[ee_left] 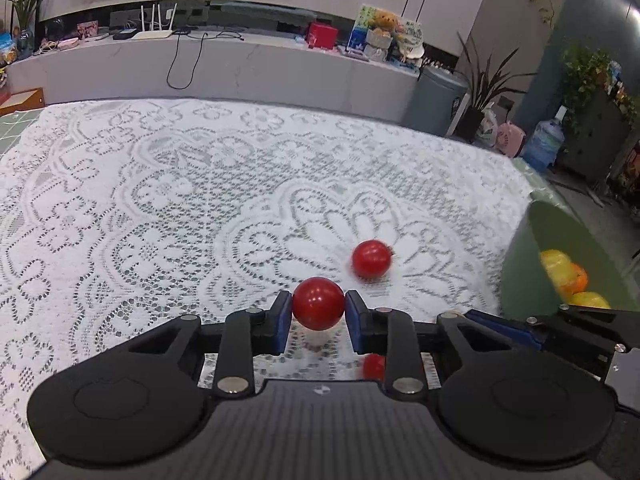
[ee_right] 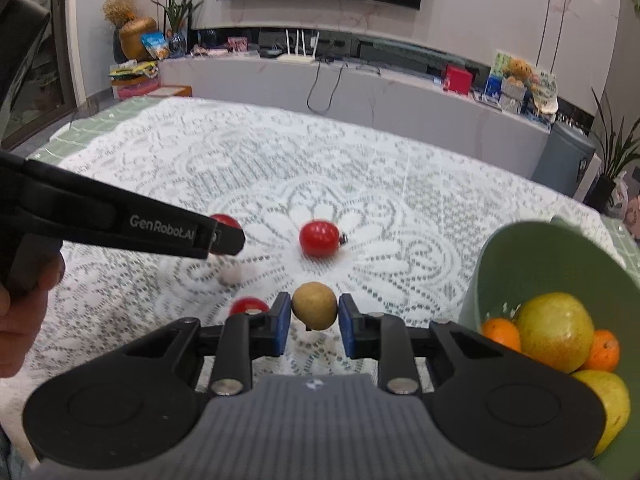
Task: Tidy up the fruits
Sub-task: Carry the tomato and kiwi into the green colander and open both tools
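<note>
In the left wrist view my left gripper is shut on a small red fruit, held just above the white lace cloth. A second red fruit lies on the cloth beyond it, and a third shows under the right finger. In the right wrist view my right gripper is shut on a small tan round fruit. Two red fruits lie on the cloth ahead and to the left. The left gripper reaches in from the left, half hiding its own red fruit.
A green bowl stands at the right, holding a yellow-green fruit and oranges; its wall also shows in the left wrist view. A person's hand grips the left tool. A long shelf unit runs behind the table.
</note>
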The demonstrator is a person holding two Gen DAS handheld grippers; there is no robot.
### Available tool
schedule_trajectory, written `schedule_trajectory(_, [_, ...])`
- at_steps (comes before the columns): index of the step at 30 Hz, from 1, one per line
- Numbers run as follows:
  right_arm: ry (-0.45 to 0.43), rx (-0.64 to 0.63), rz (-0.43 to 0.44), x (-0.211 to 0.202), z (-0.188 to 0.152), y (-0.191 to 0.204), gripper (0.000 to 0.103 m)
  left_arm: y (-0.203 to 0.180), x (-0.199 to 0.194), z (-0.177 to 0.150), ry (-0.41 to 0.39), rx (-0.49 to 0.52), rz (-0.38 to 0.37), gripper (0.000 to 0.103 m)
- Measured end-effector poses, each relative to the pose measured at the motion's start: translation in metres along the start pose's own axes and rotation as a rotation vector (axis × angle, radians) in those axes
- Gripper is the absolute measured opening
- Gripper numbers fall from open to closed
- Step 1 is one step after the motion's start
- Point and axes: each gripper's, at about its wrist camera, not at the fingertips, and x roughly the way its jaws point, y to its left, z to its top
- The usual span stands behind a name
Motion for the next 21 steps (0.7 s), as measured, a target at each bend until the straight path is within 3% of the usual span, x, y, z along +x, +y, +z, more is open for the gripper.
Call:
schedule_trajectory(12, [-0.133,0.061,-0.045,-0.067,0.007,-0.026,0.022,-0.043,-0.045,0.011,-0.055,0.006,-0.118,0.032])
schedule_trajectory(21, [-0.175,0.148,-0.138,-0.104,-0.005,-0.070,0.022,-0.090,-0.054,0.012,-0.062,0.089,-0.187,0.032])
